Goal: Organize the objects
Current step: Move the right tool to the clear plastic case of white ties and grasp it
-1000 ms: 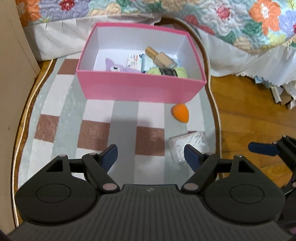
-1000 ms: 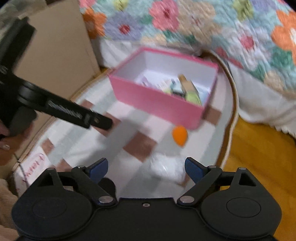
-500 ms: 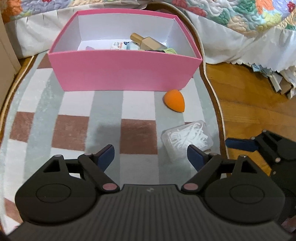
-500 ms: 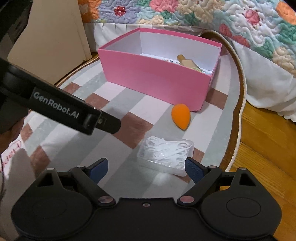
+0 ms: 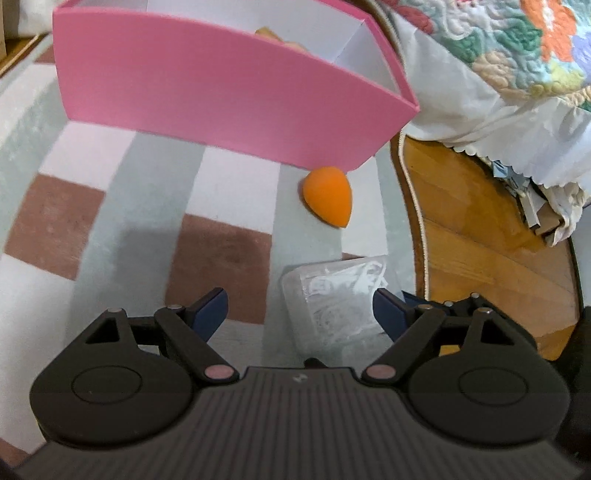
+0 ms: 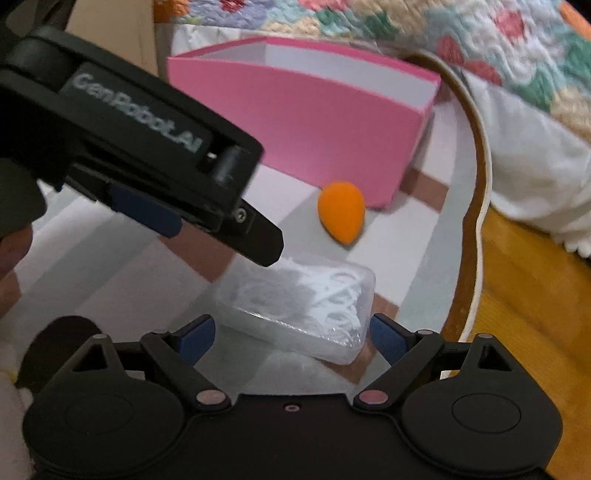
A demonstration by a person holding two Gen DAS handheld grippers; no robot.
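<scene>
A clear plastic case of white floss picks (image 5: 334, 306) lies on the checked rug, also in the right wrist view (image 6: 299, 306). My left gripper (image 5: 297, 308) is open, low over the rug, with the case between its fingers near the right one. My right gripper (image 6: 291, 334) is open with the case's near edge between its fingers. An orange teardrop sponge (image 5: 328, 194) lies beyond it in front of the pink box (image 5: 221, 88), also seen from the right (image 6: 341, 210). The left gripper's body (image 6: 129, 147) crosses the right wrist view.
The oval rug (image 5: 110, 206) ends at a corded edge on the right, with wooden floor (image 5: 480, 229) beyond. A bed with a floral quilt and white skirt (image 5: 498, 81) stands behind and right of the box. A cardboard panel (image 6: 110, 22) stands at the left.
Both grippers have moved forward and down toward the floss case, which now sits between their fingers. The left gripper has come close in front of the right camera.
</scene>
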